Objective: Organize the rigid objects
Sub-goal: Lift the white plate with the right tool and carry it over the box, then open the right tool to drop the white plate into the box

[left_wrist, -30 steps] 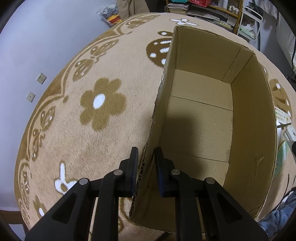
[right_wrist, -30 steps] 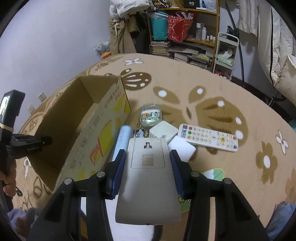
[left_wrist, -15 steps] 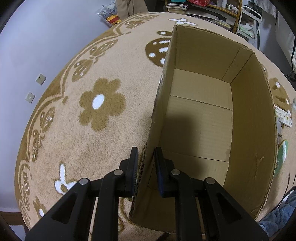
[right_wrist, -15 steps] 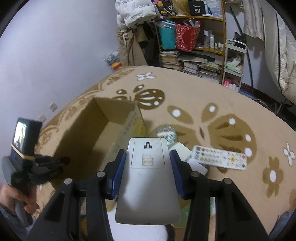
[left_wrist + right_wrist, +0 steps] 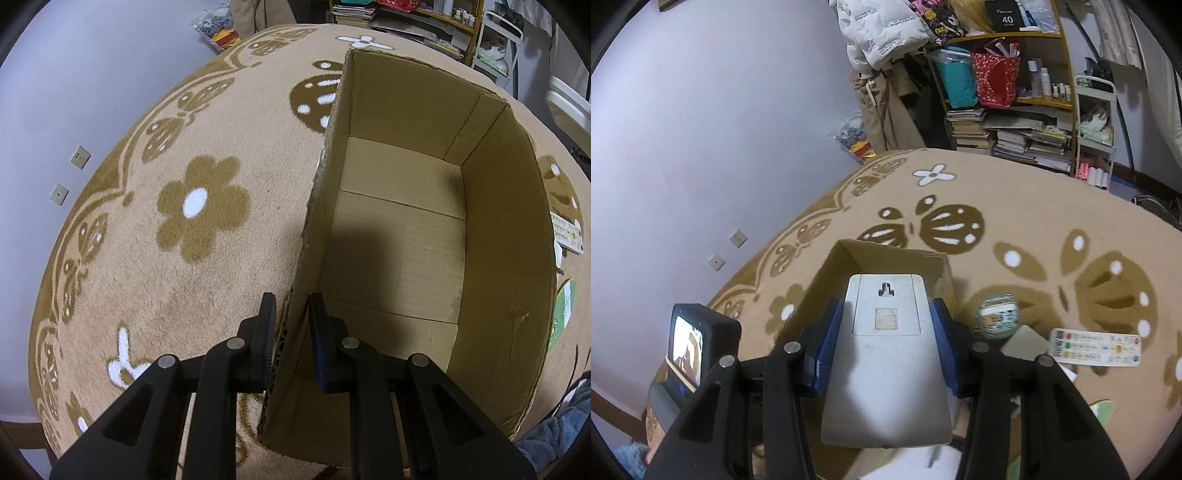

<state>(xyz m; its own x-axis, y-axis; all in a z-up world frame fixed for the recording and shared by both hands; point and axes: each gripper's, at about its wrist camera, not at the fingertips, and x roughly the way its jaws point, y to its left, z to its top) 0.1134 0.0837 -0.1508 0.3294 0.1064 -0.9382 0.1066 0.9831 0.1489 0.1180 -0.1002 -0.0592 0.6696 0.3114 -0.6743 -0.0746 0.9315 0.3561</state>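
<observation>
The left gripper (image 5: 290,334) pinches the near wall of the box (image 5: 402,236), one finger inside and one outside. The right gripper (image 5: 884,345) clamps a grey remote (image 5: 888,354), back side up, above the box (image 5: 890,258). Beyond it to the right lie a round tin (image 5: 997,314) and a white remote (image 5: 1095,347) on the rug (image 5: 1034,221).

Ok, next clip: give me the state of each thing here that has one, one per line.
cardboard box: open-topped, nothing visible inside, upright on carpet
left claw: shut on box wall
right claw: shut on grey device
grey device: held above box, back side up
remote control: lying flat, buttons up
round tin: on carpet beside box
</observation>
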